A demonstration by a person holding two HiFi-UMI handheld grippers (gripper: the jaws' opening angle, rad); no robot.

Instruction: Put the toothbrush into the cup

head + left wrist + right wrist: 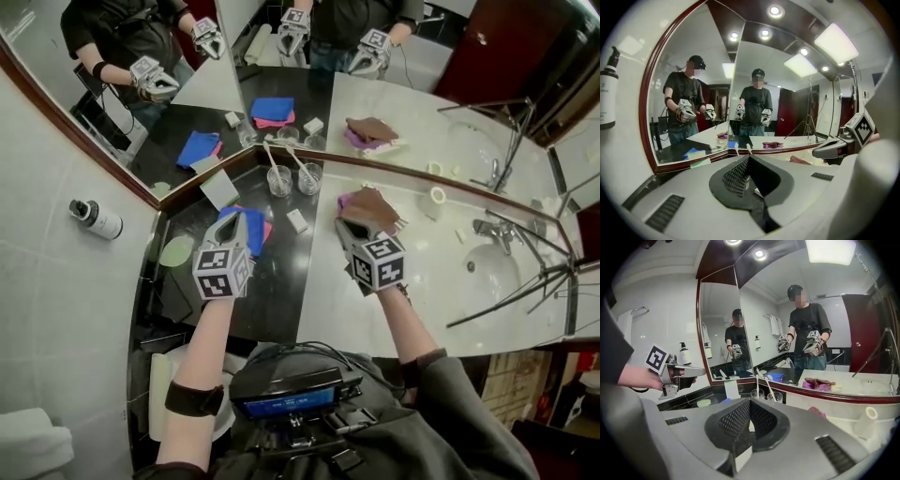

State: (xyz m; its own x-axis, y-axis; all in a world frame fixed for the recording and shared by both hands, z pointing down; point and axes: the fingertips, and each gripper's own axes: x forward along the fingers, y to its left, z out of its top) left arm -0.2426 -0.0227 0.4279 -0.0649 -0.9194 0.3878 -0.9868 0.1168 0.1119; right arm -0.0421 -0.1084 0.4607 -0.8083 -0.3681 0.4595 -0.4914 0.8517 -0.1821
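a toothbrush (273, 156) stands in each cup (279, 181) by the mirror (403, 70), so the job looks done. the left gripper (229, 221) and right gripper (345, 227) hover closed and empty, seemingly with nothing left to carry.

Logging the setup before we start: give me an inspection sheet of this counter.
Surface: counter, black left, white right, corner mirrors.
Job's things: two cups, a toothbrush in each.
Clutter: blue cloth, brown cloth, white box, green dish, roll.
Grippers: left gripper and right gripper shut, empty.
Cables: wires at chest unit.
Surroundings: sink, tripod, wall bottle.
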